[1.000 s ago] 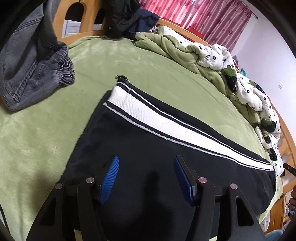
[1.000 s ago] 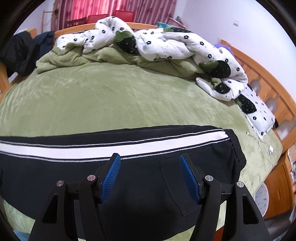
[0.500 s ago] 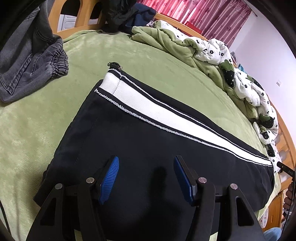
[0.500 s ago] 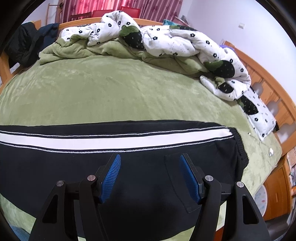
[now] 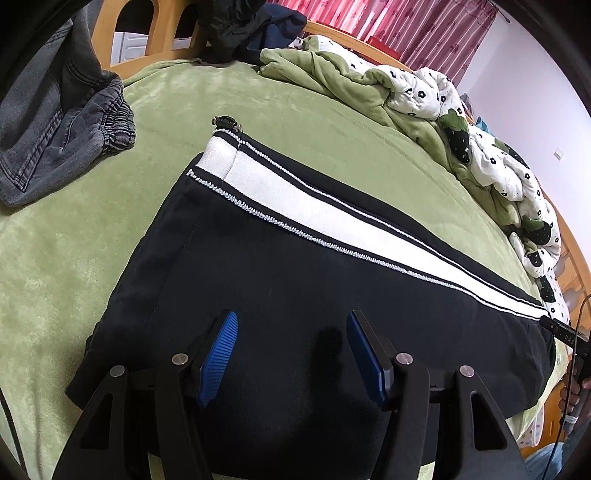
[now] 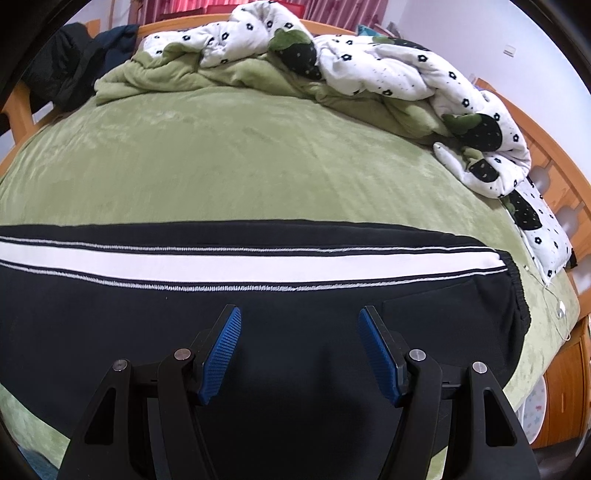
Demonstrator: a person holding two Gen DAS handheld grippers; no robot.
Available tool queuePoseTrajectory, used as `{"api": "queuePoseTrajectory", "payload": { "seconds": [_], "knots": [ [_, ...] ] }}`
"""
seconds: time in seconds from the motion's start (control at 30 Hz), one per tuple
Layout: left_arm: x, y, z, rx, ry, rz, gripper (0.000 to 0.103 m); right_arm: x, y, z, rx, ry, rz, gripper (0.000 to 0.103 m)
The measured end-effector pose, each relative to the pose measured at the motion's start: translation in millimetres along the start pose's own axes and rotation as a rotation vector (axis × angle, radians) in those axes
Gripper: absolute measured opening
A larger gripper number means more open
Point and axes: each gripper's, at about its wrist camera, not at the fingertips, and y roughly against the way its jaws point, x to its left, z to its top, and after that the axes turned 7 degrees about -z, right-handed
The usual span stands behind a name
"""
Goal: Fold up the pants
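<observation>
Black pants (image 5: 295, 280) with a white side stripe lie flat along the near edge of the green bed, legs stacked. The cuff end with a zipper pull (image 5: 225, 122) is at the left; the elastic waistband (image 6: 517, 291) and a back pocket are at the right. My left gripper (image 5: 290, 325) is open and empty, hovering over the leg end. My right gripper (image 6: 299, 321) is open and empty over the pants (image 6: 258, 332) near the waist end.
Grey jeans (image 5: 55, 122) lie at the bed's left end. A bunched green and white flowered quilt (image 6: 332, 66) runs along the far side. Dark clothes (image 5: 251, 26) hang on the wooden headboard. The bed frame's wooden rail (image 6: 554, 155) is at the right.
Both grippers have drawn back toward the near edge and risen a little, staying open. The pants have not moved.
</observation>
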Motion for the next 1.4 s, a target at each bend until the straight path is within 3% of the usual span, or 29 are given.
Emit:
{"api": "queuePoseTrajectory", "payload": {
  "seconds": [0.6,0.93,1.2,1.4],
  "knots": [
    [-8,-6,1,0.007,-0.003,0.022,0.059,2,-12,-3,0.005,0.016,0.004,0.065],
    [-16,-6,12,-0.016,-0.018,0.038,0.059,-11,-19,16,-0.025,0.01,0.019,0.065],
    [-4,1,17,-0.022,-0.025,0.039,0.059,-9,-18,38,-0.068,0.042,0.03,0.065],
    [3,1,35,-0.057,-0.016,0.04,0.059,-1,-13,54,-0.156,0.149,0.058,0.065]
  ]
}}
